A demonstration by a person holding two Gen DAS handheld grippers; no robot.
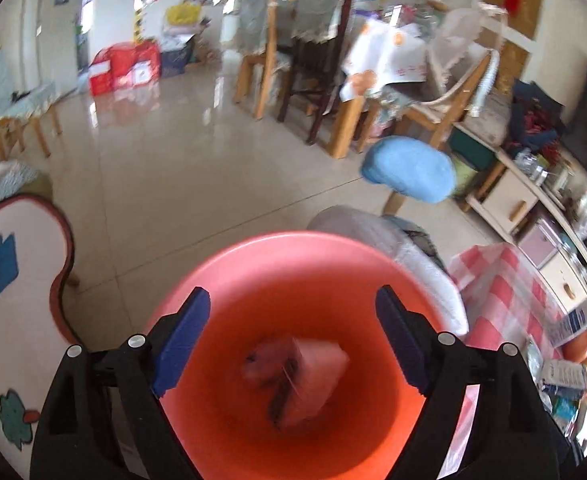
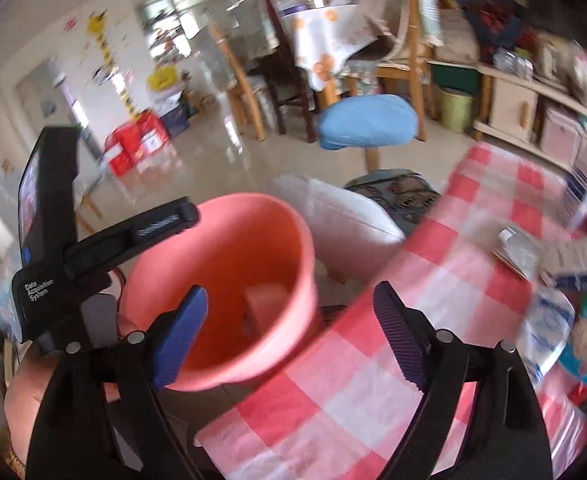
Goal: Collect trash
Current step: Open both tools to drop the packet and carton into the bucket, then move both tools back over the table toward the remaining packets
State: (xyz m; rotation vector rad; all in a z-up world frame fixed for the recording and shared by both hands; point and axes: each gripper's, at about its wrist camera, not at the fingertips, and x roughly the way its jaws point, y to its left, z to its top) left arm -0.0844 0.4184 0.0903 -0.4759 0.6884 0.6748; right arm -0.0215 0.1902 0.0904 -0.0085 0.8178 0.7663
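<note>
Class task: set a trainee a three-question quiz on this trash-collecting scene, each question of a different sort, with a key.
1. True or false: the left gripper grips a piece of trash.
2. What lies inside the pink bucket? A) a pinkish wrapper B) a bottle C) nothing
3. What pattern has the tablecloth beside the bucket?

Key: 1 false, it is open and holds nothing. 2 A, the wrapper rests at the bottom. 3 red-and-white checks.
</note>
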